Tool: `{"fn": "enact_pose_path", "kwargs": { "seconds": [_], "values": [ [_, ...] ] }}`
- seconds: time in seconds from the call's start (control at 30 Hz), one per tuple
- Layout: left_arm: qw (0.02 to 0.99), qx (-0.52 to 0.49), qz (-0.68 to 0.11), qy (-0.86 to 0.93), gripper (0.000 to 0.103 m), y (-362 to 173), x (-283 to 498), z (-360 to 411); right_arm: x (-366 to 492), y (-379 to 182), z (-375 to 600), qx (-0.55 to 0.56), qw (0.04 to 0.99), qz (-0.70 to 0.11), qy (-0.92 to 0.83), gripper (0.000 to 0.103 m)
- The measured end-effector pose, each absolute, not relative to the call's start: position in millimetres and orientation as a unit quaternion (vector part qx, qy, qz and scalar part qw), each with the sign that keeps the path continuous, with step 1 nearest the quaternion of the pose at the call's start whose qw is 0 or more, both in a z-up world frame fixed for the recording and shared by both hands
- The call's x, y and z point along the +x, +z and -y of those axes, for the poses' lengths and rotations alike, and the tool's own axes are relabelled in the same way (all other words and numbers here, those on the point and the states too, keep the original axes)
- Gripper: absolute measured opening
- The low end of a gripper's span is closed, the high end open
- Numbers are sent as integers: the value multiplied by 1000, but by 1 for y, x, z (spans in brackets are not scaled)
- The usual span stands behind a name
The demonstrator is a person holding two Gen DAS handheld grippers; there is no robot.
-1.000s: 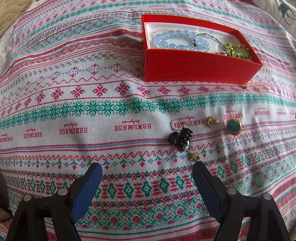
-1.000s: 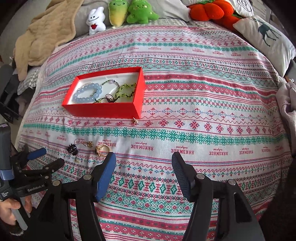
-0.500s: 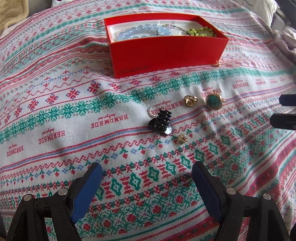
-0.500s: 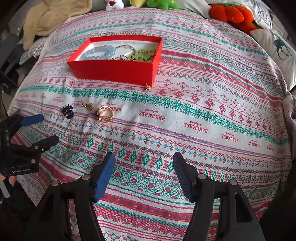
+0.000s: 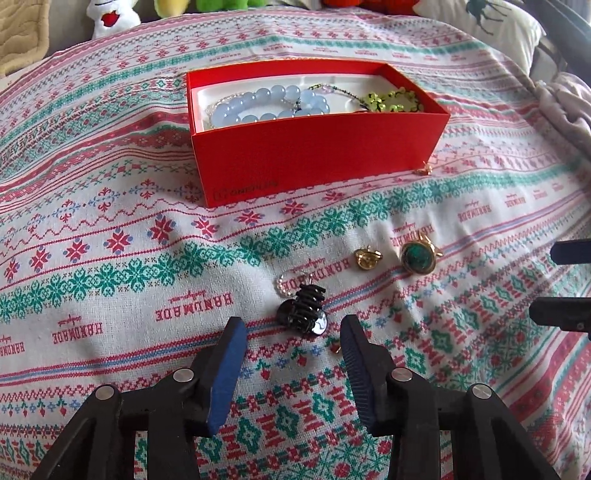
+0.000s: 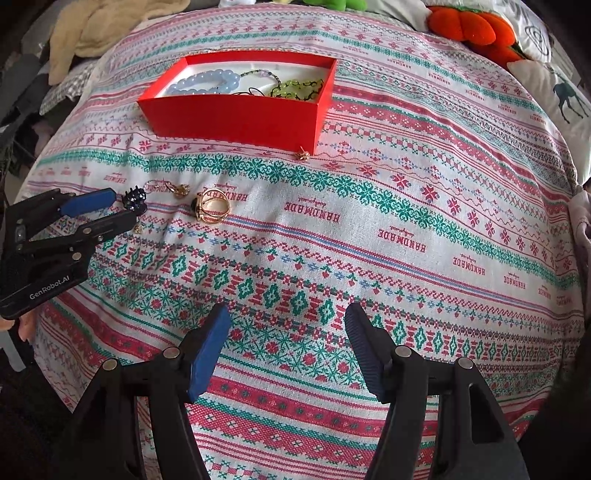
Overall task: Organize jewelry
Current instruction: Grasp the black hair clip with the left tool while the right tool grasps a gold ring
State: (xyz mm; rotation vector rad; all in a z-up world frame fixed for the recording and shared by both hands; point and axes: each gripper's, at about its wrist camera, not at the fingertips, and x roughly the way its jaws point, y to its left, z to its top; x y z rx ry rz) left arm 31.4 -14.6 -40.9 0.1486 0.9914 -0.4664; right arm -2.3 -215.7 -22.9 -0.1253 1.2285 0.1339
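the black hair clip (image 5: pixel 303 312) is seen on the patterned bedspread (image 5: pixel 110 221) just ahead of the left gripper (image 5: pixel 293 332), whose jaws are spread; the right gripper (image 6: pixel 288 321) is likewise held apart.

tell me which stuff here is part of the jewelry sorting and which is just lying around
Part of the job: red box with blue bead bracelet; black hair claw, gold ring, gold earring, open left gripper.

Just lying about: orange plush, deer pillow, beige blanket.
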Motion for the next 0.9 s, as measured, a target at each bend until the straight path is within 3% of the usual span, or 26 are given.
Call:
{"fn": "enact_pose_path", "kwargs": {
  "seconds": [0.17,0.33,0.37,0.9],
  "values": [
    [853,78,-466,-222,41,-42,41,27,-2,-23,215,-59,813,-576,64,68],
    [852,87,-467,-220,13,-44,47,41,-1,-24,215,-59,812,-578,65,68],
    [851,89,-469,-220,12,-44,47,43,0,-24,216,-59,812,-577,64,68],
    [851,67,-485,-189,11,-27,39,23,17,-30,191,-69,809,-578,76,68]
  ]
}}
